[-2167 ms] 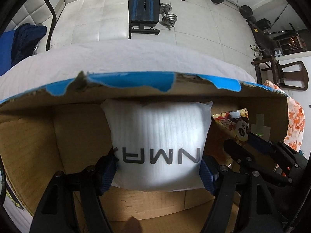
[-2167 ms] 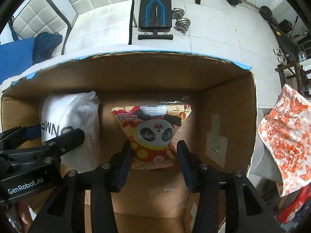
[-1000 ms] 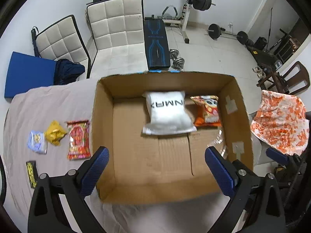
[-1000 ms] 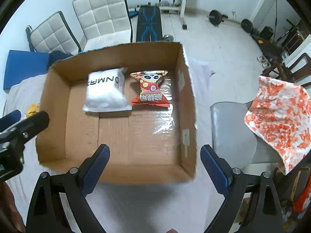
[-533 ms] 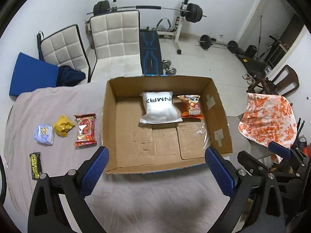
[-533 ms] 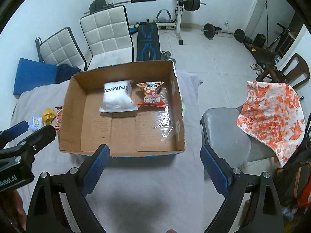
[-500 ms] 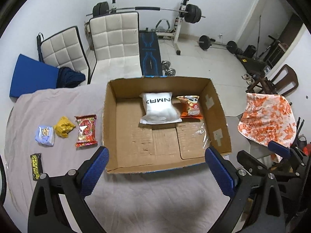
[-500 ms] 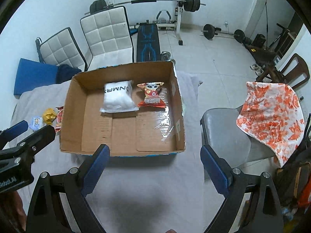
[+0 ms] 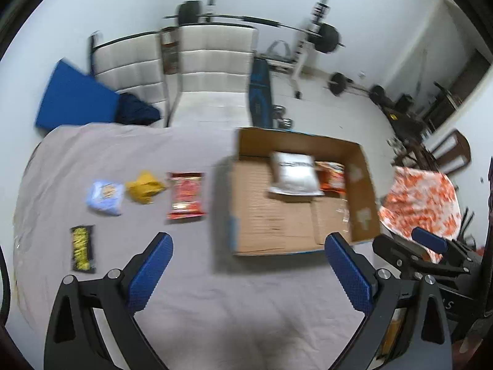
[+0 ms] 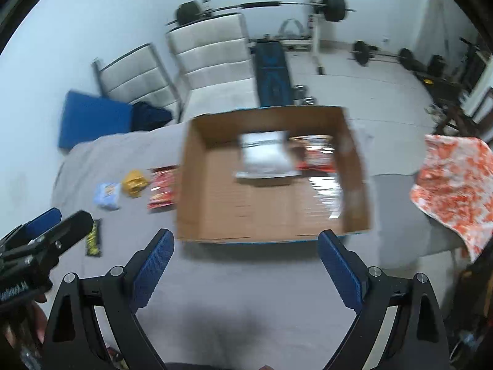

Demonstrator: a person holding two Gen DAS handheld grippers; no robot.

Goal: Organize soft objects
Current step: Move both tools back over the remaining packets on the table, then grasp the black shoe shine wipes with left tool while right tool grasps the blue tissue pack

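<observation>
Inside the cardboard box, at its far end: a white pouch with dark lettering, lying flat on the box floor, and a red-orange snack bag touching the pouch's right edge. Same pair visible from the right wrist, white pouch left of the snack bag, both blurred. Rest of the box floor bare cardboard, with a shiny strip of tape near the right wall.

Outside the box, to its left on the grey cloth of the tabletop: a red packet just beside the box wall, then a crumpled yellow bag, then a pale blue packet, set in a row with small gaps. Nearer than that row and further from the box: a black-and-yellow bar lying alone.

Left gripper held above the tabletop in front of the box, jaws wide apart, nothing between the blue pads. Right gripper likewise in front of the box, jaws spread wide and empty.

Beyond the box: two white padded chairs, a blue mat leaning by them, a weight bench with barbell. Right of the box: an orange-and-white patterned cloth.
</observation>
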